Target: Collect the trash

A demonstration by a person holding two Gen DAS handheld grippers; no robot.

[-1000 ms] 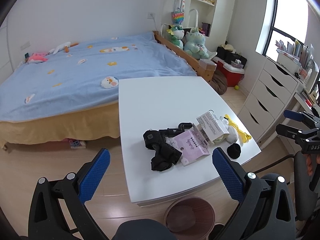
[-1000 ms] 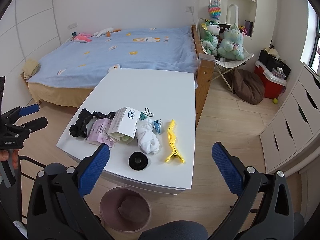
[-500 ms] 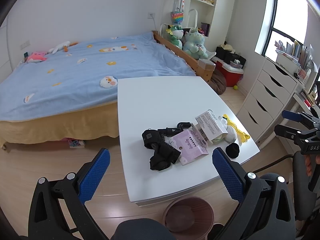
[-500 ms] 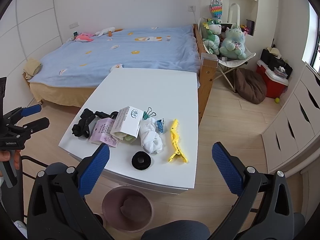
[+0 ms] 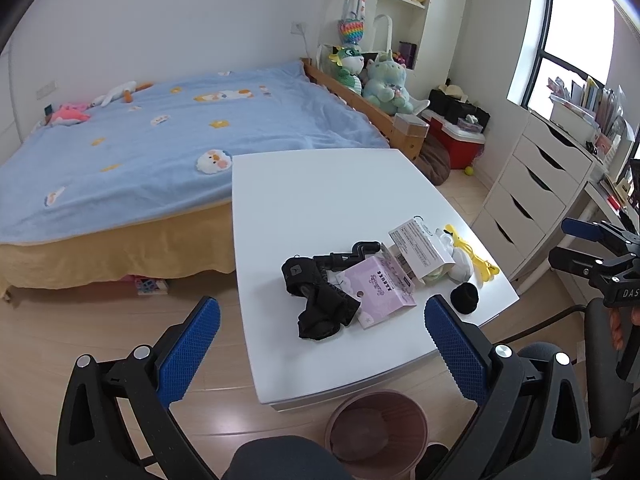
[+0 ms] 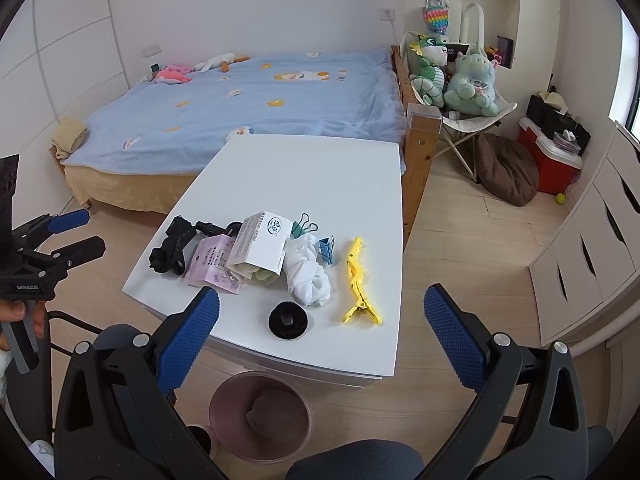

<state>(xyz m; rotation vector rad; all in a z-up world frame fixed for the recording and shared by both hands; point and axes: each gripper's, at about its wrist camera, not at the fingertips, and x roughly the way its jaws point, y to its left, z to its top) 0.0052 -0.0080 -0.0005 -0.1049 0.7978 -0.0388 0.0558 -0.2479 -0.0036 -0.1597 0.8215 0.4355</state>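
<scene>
Both grippers hang wide apart, empty: left gripper (image 5: pixel 322 330), right gripper (image 6: pixel 322 322), above the littered white table (image 6: pixel 304 168); pink bin (image 6: pixel 261 418) at bottom centre.

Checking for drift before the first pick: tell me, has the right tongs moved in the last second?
Yes. In the right wrist view, the white table and bin slid slightly rightward and down, so the right tongs eased slightly left and forward.
</scene>
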